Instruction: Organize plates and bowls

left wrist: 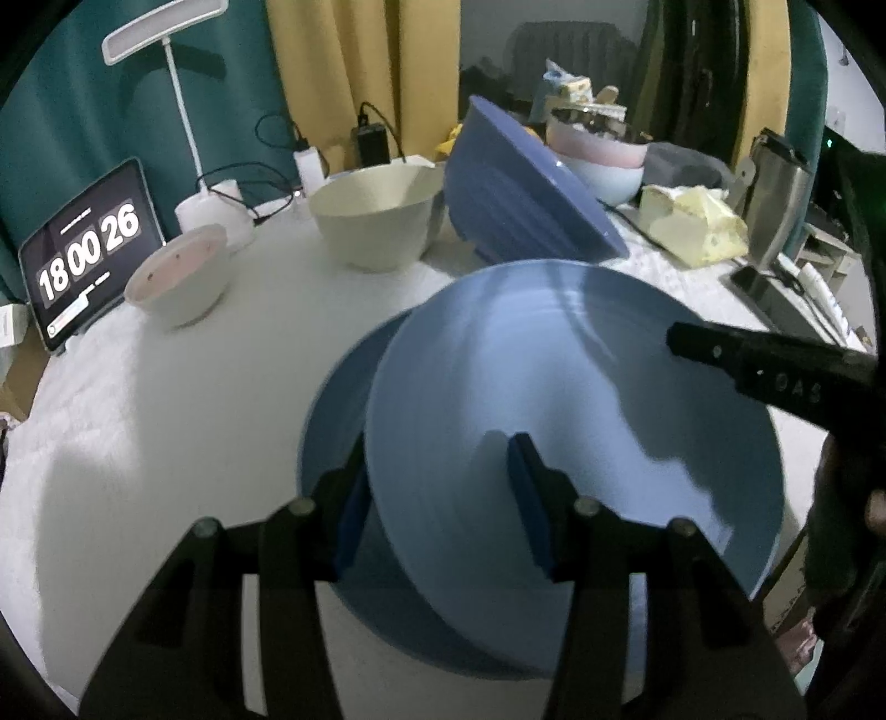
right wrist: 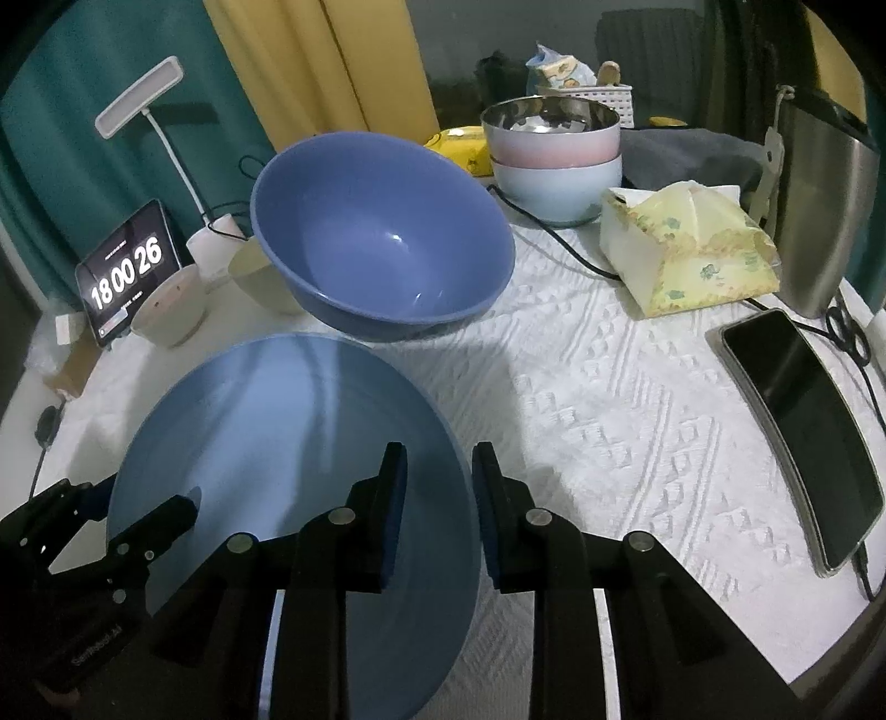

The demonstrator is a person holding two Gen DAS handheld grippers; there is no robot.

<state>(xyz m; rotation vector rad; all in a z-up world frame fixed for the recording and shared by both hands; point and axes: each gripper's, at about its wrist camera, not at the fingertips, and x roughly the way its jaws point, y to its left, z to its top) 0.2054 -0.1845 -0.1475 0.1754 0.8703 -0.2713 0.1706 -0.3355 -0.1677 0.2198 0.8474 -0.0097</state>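
Note:
A light blue plate [left wrist: 581, 387] is tilted above a darker blue plate [left wrist: 332, 421] on the white tablecloth. My left gripper [left wrist: 437, 498] straddles the light plate's near rim, one finger inside and one outside. My right gripper [right wrist: 437, 498] straddles the same light blue plate [right wrist: 277, 443] at its right rim. Whether either pair of jaws presses the rim I cannot tell. A large dark blue bowl [right wrist: 382, 232] sits tilted behind the plate. A cream bowl [left wrist: 376, 216] and a small pinkish bowl [left wrist: 177, 277] stand to the left.
Stacked pink and pale blue bowls [right wrist: 554, 160] with a steel one on top stand at the back. A tissue pack [right wrist: 686, 249], a phone [right wrist: 803, 432], a steel flask [right wrist: 819, 205], a tablet clock [left wrist: 88, 249] and a desk lamp [left wrist: 166, 33] ring the table.

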